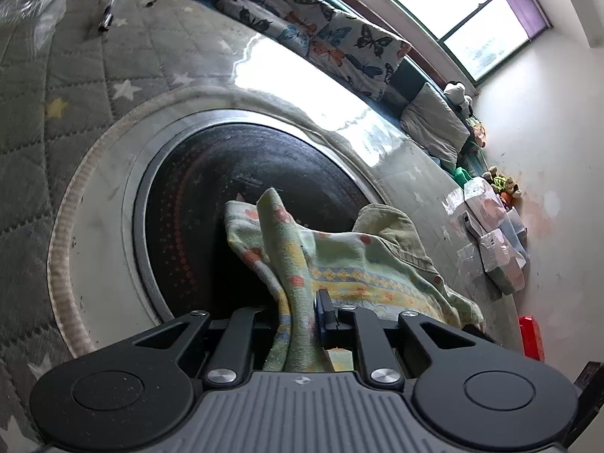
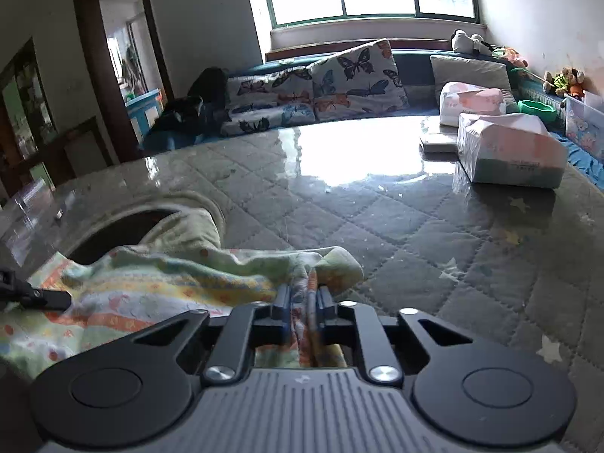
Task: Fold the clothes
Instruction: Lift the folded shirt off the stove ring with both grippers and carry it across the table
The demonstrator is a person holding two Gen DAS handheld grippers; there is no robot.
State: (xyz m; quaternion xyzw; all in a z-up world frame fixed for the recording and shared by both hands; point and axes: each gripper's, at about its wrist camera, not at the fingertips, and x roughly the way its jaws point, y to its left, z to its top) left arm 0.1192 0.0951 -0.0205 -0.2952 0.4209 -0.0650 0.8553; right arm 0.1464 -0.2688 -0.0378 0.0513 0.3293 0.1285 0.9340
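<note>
A small pale-green garment (image 1: pixel 339 256) with orange and yellow print lies bunched on the table, partly over a round black inset plate (image 1: pixel 245 188). My left gripper (image 1: pixel 300 302) is shut on a fold of the garment, which runs up between its jaws. In the right wrist view the same garment (image 2: pixel 170 275) stretches from the left edge to my right gripper (image 2: pixel 304 294), whose jaws are shut on a gathered corner of the fabric. The tip of the left gripper (image 2: pixel 34 294) shows at the left edge, on the cloth.
The table (image 2: pixel 377 219) has a grey quilted star cover under a glossy sheet. Wrapped tissue packs (image 2: pixel 509 151) stand at the far right. Butterfly cushions (image 2: pixel 355 79) line the bench under the window. A red object (image 1: pixel 531 336) sits by the wall.
</note>
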